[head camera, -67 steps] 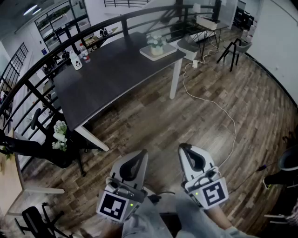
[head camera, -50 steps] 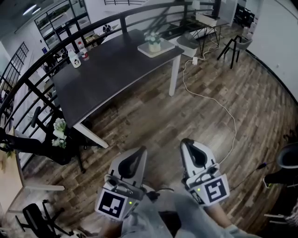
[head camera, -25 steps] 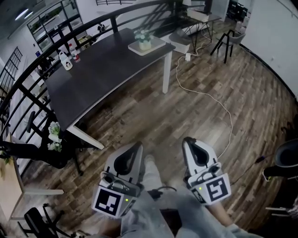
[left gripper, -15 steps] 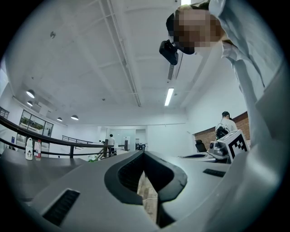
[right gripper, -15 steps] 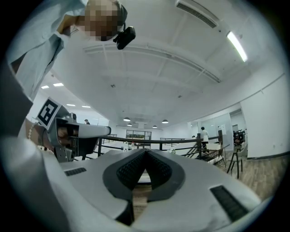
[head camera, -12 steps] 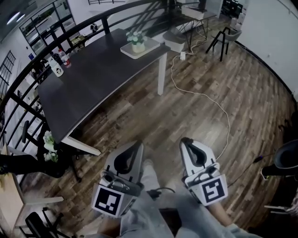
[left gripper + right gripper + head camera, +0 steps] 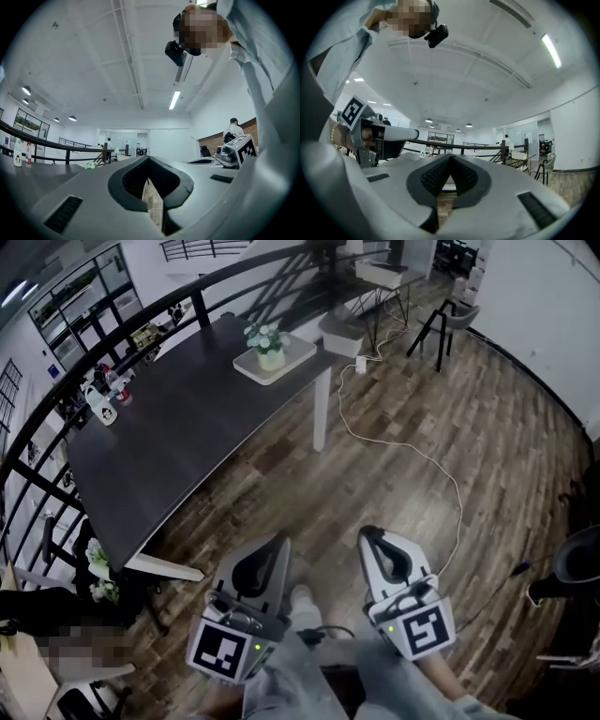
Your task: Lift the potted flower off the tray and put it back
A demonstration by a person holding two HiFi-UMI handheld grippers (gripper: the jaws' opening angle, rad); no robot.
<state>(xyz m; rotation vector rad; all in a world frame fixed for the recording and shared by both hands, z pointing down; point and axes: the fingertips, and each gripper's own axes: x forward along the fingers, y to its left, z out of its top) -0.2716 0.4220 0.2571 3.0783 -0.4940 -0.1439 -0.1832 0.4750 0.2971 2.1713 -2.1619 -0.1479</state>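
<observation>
Far off on the left, a couple of bottles point(image 7: 98, 409) stand on the dark table point(image 7: 178, 451); toward that table's far right corner lies the tray point(image 7: 298, 352), and the potted flower point(image 7: 267, 341) stands upright on it, so the lift is not yet begun. Both tools are held low and level, well apart from the table; the left gripper point(image 7: 277, 542) has its jaws clenched tip to tip with nothing between them; the right gripper point(image 7: 367, 535), just beside it, is likewise closed and empty. I'd judge the step in hand to be the approach. To do it well, come round to the table's edge nearest the tray; mind the white cable point(image 7: 427, 457) snaking over the wooden floor point(image 7: 497, 427) on the right; spread the jaws before reaching in, not at the pot; then come in level and low on the pot rather than among the blossoms, so the stems aren't crushed and the tray doesn't slide.
</observation>
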